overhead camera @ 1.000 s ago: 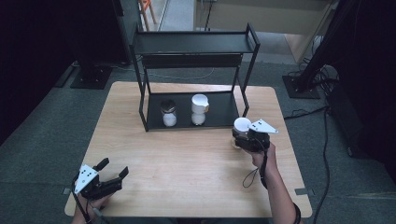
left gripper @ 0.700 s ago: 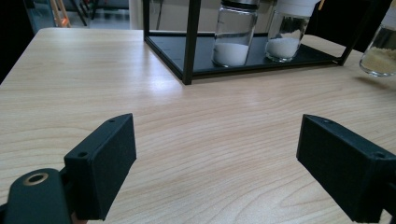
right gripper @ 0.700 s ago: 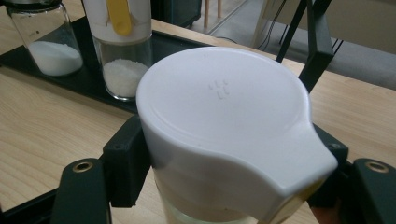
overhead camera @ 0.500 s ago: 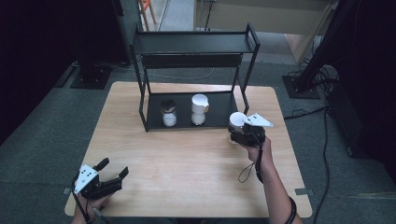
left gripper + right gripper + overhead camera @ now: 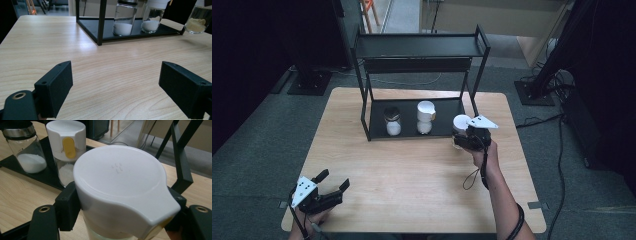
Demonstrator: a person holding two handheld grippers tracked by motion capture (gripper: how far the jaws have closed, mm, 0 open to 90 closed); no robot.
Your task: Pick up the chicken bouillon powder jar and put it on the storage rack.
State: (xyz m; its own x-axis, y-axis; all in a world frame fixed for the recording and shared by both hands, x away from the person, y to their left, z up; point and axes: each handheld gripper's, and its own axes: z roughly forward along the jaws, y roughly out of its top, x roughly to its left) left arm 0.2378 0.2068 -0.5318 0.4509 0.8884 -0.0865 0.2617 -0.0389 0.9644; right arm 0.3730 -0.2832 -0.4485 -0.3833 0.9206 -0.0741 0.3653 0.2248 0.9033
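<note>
The right gripper [image 5: 463, 134] clasps a white-lidded jar [image 5: 122, 185] upright just off the rack's [image 5: 377, 120] right end — probably clear of the table; 2 jars stand leftward. The left gripper [image 5: 331, 182], far away, gapes empty.

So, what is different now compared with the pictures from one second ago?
The right hand-held gripper, clamped on the white-lidded jar, has carried it a little left, closer to the black shelf rack and its right end. The left hand-held gripper stayed open over the table's near left corner, and the two jars on the lower shelf did not move.
</note>
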